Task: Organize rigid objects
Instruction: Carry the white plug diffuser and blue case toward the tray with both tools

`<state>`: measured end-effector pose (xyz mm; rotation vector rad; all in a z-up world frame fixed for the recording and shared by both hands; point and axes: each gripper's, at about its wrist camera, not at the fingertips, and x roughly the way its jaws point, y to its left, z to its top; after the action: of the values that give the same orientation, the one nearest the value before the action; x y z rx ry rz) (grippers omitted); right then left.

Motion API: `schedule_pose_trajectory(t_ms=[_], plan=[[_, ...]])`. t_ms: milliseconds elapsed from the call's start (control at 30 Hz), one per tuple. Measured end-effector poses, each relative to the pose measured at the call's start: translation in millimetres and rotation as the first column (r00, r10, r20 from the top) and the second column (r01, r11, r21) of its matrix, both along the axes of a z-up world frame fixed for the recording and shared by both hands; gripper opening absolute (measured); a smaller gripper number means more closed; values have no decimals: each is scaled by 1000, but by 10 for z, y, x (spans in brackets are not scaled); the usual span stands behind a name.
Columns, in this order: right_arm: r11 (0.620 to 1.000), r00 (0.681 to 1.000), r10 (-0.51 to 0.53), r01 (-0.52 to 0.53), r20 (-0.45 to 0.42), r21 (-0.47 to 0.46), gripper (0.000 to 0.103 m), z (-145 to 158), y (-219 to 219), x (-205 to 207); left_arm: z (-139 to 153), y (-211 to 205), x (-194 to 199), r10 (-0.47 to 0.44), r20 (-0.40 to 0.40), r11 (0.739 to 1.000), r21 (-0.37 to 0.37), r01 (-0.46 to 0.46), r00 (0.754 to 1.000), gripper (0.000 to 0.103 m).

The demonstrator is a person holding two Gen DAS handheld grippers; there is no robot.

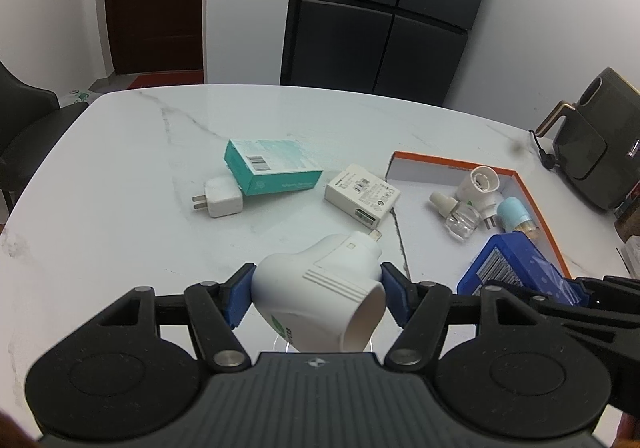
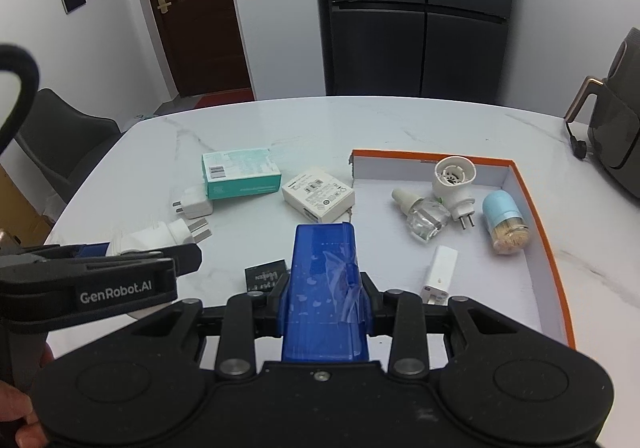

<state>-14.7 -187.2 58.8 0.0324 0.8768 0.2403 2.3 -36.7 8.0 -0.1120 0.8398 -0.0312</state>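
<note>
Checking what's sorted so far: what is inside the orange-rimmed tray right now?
Inside the orange-rimmed tray: a white plug-in vaporizer, a clear refill bottle, a light-blue toothpick jar and a small white charger. The right gripper and its blue box hide the tray's near-left part.

Left claw (image 1: 316,290) clamped, right claw (image 2: 324,296) clamped (both angled down).

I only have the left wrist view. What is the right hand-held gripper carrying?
Observer: The right hand-held gripper is shut on a blue box patched with clear tape.
Operator: Anything in the orange-rimmed tray that I can't see?
Observer: Yes, a small white charger lies near its front, beside the blue box.
Operator: Anything under that box?
Observer: A small black card lies on the table just left of it.
</note>
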Motion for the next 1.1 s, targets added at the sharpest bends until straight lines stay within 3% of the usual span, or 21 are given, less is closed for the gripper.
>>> schedule_pose_trajectory(t_ms=[1100], plan=[[998, 998, -67, 67, 15, 6, 41, 58, -573, -119, 39, -566, -96, -67, 18, 998, 2, 67, 998, 67]])
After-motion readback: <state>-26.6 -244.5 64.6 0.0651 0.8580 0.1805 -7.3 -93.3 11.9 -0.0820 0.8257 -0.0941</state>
